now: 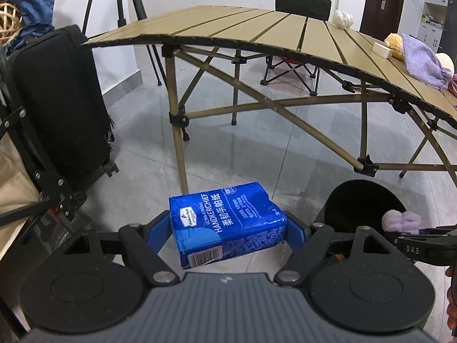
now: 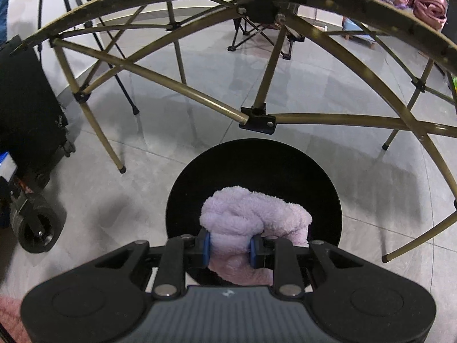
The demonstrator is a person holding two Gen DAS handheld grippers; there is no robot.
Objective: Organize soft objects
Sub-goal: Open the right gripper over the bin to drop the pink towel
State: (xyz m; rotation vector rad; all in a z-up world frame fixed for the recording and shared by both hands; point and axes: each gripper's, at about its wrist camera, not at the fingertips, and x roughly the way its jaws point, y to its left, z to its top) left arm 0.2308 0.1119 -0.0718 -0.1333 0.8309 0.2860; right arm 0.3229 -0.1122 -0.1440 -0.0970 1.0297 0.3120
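My left gripper (image 1: 228,228) is shut on a blue pack of handkerchief tissues (image 1: 225,221), held above the grey floor beside the table. My right gripper (image 2: 230,247) is shut on a fluffy lilac towel (image 2: 254,217) and hovers over the mouth of a round black bin (image 2: 254,160). In the left wrist view that bin (image 1: 360,200) stands at the lower right, with the lilac towel (image 1: 401,221) and the right gripper's black body at its rim. More soft items lie on the tan table (image 1: 257,28): a purple knitted cloth (image 1: 422,60), a yellow sponge (image 1: 395,45) and a white bundle (image 1: 342,18).
The folding table's legs and cross braces (image 2: 185,85) span the floor ahead. A black suitcase (image 1: 60,103) and a wheeled cart (image 2: 37,228) stand at the left. A tripod (image 1: 128,0) and a folding chair (image 1: 294,68) are behind the table. Pink cloth (image 2: 431,5) lies on the table edge.
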